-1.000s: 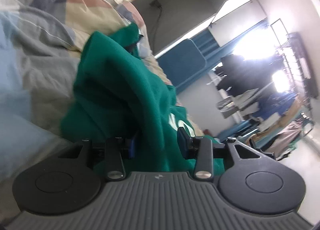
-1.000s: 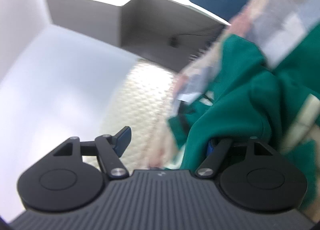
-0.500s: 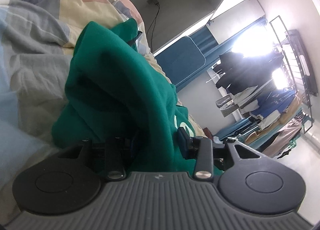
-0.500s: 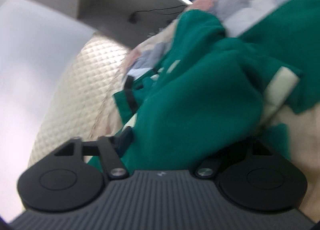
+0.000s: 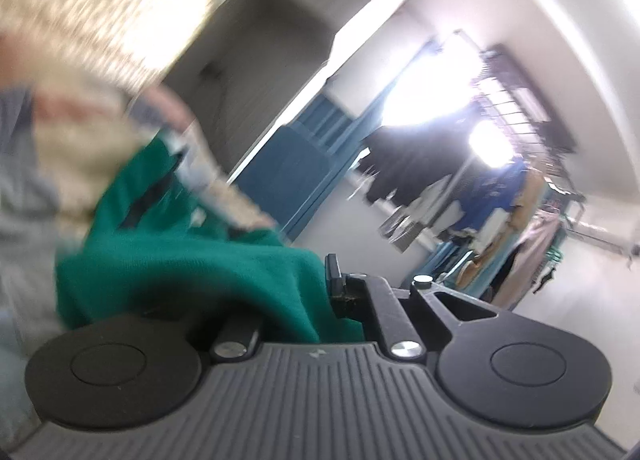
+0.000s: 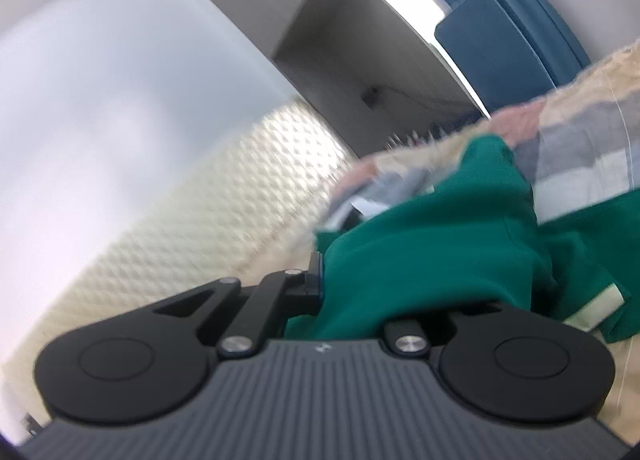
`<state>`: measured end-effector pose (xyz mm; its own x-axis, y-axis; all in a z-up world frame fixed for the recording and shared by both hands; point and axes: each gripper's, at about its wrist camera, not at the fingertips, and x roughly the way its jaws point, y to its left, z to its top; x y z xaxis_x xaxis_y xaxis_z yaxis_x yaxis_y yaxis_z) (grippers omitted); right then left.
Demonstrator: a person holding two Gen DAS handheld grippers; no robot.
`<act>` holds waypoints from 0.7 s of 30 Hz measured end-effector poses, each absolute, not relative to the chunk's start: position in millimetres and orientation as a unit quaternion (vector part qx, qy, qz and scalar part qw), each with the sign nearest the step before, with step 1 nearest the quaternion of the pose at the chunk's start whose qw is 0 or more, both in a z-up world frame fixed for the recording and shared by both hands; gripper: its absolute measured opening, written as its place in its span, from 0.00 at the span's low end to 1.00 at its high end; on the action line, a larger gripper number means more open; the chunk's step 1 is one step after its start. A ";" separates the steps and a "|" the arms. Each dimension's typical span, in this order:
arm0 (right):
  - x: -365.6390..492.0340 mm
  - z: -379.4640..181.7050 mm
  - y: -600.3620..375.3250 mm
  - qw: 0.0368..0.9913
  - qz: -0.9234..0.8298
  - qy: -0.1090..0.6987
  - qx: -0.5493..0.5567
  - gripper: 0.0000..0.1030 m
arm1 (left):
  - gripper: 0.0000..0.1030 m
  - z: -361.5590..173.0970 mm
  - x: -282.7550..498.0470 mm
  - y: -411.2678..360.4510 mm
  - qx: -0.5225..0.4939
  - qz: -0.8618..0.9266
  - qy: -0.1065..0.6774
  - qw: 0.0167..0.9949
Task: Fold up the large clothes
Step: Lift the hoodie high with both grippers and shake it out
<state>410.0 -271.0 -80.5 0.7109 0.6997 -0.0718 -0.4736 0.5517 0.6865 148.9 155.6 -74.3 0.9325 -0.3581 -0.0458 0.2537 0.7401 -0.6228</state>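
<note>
Above the patchwork bed [image 6: 580, 132], both grippers point level, left gripper [image 5: 320, 284] and right gripper [image 6: 332, 280], jaws clenched on the green garment [image 5: 192, 260].

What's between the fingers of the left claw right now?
Green garment cloth: the left claw is shut on a fold of it, seen in the left wrist view. The near finger is hidden under the cloth.
</note>
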 end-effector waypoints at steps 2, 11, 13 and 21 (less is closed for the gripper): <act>391.4 -57.7 -281.8 0.863 0.351 0.139 0.336 0.08 | 0.06 -52.8 132.2 150.1 -0.311 -0.178 0.057 0.932; 320.4 82.7 -296.8 0.884 0.373 0.044 0.279 0.08 | 0.06 68.8 63.4 137.6 -0.286 -0.206 -0.043 0.935; 307.9 116.1 -300.3 0.885 0.377 0.020 0.273 0.08 | 0.06 104.1 48.9 132.0 -0.266 -0.204 -0.060 0.940; 278.0 252.3 -318.6 0.883 0.389 -0.067 0.255 0.08 | 0.07 264.1 9.6 110.0 -0.215 -0.216 -0.124 0.944</act>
<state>278.0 -318.6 252.3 0.6886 0.6519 0.3175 -0.7207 0.5672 0.3987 9.6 110.0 264.1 0.8757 -0.3546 0.3277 0.4615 0.8143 -0.3521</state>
